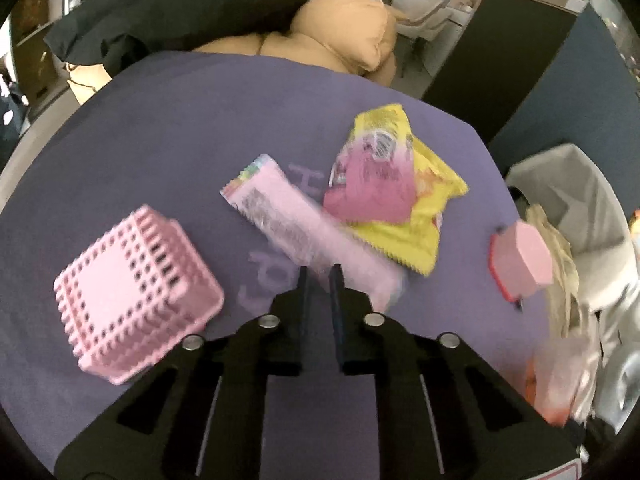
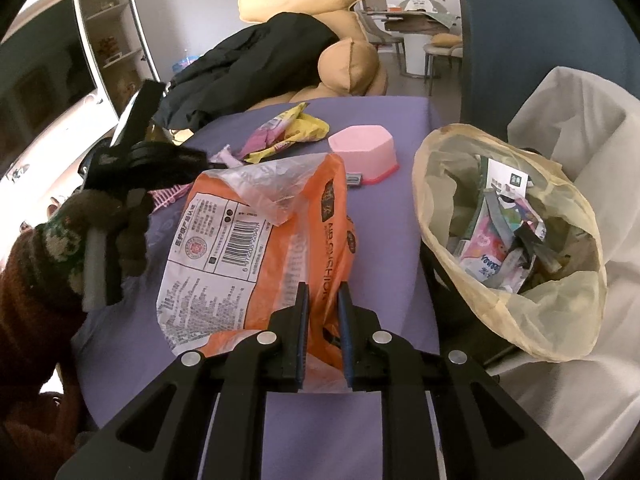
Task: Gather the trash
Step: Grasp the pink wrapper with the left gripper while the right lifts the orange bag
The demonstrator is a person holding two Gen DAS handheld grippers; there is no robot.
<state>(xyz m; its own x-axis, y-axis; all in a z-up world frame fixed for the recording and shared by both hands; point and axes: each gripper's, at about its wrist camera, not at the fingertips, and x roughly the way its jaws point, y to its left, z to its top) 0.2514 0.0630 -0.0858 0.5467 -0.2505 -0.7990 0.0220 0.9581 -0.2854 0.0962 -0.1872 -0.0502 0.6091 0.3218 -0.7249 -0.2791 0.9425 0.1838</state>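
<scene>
On the purple table [image 2: 392, 216], the right gripper [image 2: 323, 300] is clamped on an orange packet [image 2: 280, 248], crinkled and torn open, with the lined trash bag [image 2: 512, 240] just to its right. The left gripper [image 1: 319, 280] pinches the near end of a long pink wrapper [image 1: 280, 208], which runs away leftward.

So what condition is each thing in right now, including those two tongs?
Left tongs: shut on the pink wrapper.
Right tongs: shut on the orange bag, which is crumpled and torn open.
Pink basket: upside down on the purple table.
Pink tub: upside down.
Yellow wrapper: crumpled, lying on the table.
Trash bag: mouth open, partly filled with wrappers.
</scene>
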